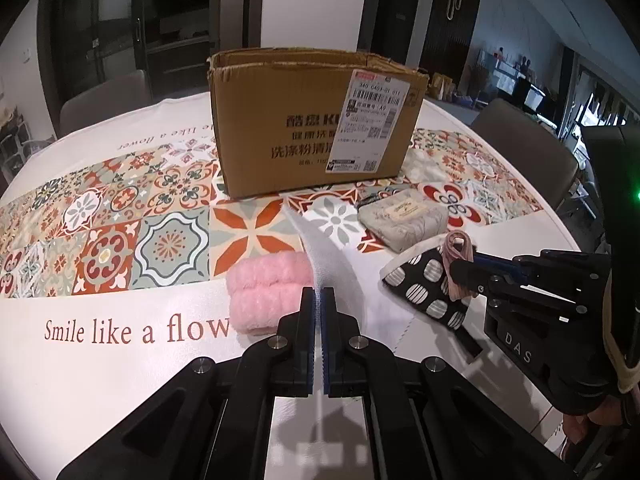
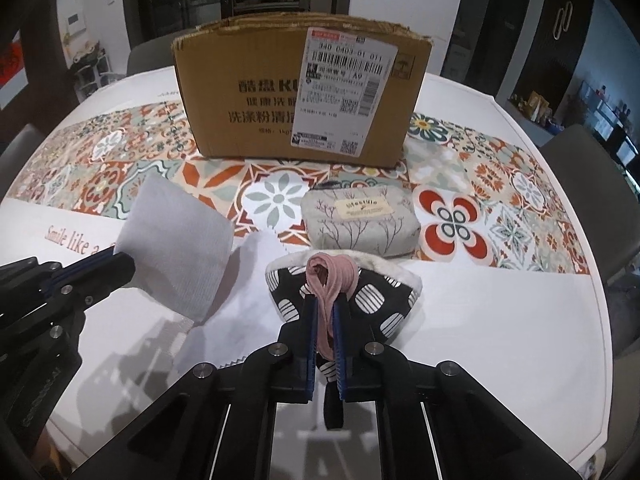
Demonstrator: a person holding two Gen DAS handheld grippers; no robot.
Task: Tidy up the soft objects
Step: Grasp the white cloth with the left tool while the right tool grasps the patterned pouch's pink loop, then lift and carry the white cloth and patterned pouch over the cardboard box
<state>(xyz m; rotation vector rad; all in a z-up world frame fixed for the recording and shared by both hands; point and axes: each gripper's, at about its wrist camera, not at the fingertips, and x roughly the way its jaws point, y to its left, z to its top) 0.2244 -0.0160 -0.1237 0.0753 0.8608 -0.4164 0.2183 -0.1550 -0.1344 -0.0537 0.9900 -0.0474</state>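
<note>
My left gripper (image 1: 319, 298) is shut on the edge of a white cloth (image 1: 328, 256), which hangs lifted above the table; the same white cloth (image 2: 176, 236) shows in the right wrist view, pinched by the left gripper (image 2: 128, 261). A fluffy pink towel (image 1: 266, 290) lies rolled just left of it. My right gripper (image 2: 325, 306) is shut on a pink band (image 2: 332, 276) that sits on a black-and-white patterned pouch (image 2: 376, 300). The right gripper (image 1: 454, 270) also shows at the right of the left wrist view, over the patterned pouch (image 1: 424, 284).
An open cardboard box (image 2: 256, 92) with a shipping label stands at the back of the patterned tablecloth (image 2: 472, 216). A grey fabric pouch (image 2: 360, 220) with a label lies in front of it. Chairs (image 1: 532, 140) stand around the round table.
</note>
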